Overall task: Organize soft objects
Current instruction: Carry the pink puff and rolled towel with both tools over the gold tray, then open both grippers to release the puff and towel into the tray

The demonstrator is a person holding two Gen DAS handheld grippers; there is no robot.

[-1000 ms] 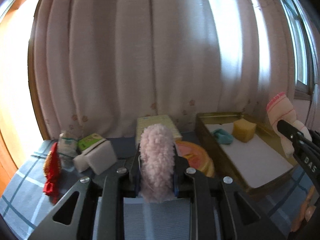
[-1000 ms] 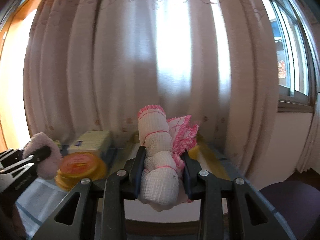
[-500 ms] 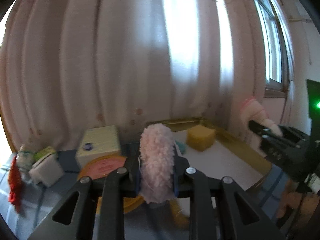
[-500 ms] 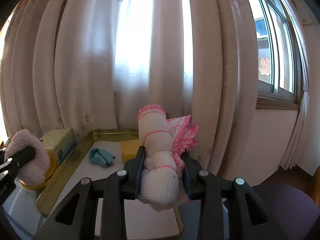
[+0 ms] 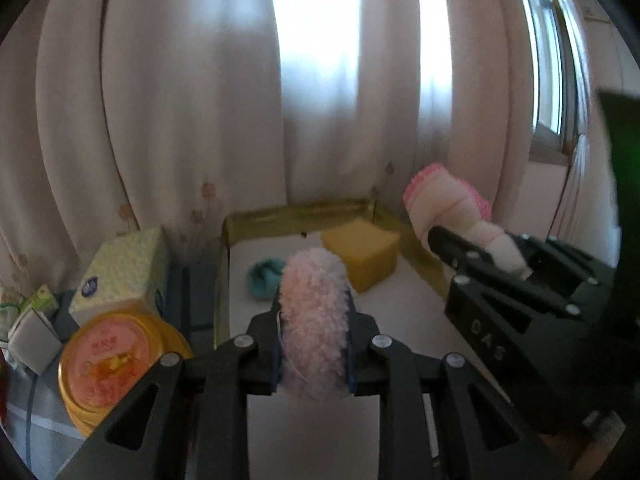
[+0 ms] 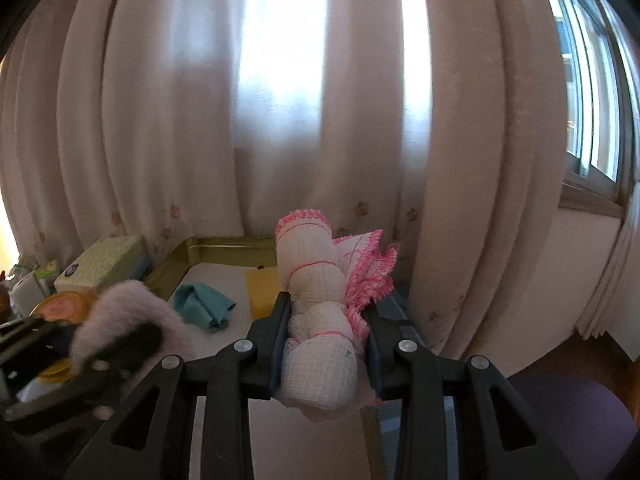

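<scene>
My left gripper (image 5: 313, 316) is shut on a fluffy pink roll (image 5: 312, 312) and holds it above the gold-rimmed tray (image 5: 296, 213). My right gripper (image 6: 325, 320) is shut on a white gauze cloth bundle with pink edging (image 6: 316, 304), also above the tray (image 6: 224, 249). In the left wrist view the right gripper (image 5: 472, 240) shows at the right with the bundle (image 5: 448, 204). A yellow sponge (image 5: 362, 252) and a teal cloth (image 5: 262, 276) lie on the tray's white liner. The left gripper and pink roll (image 6: 132, 320) show at the left of the right wrist view.
A tissue box (image 5: 120, 276), a round orange-lidded tin (image 5: 112, 360) and small white packets (image 5: 32, 336) stand left of the tray. Pink curtains (image 5: 200, 100) hang right behind the table. A window (image 6: 588, 100) is at the right.
Both grippers have swung right, from the cluttered left of the table to over the tray. The tray now sits straight ahead of both. The grips on the roll and bundle are unchanged.
</scene>
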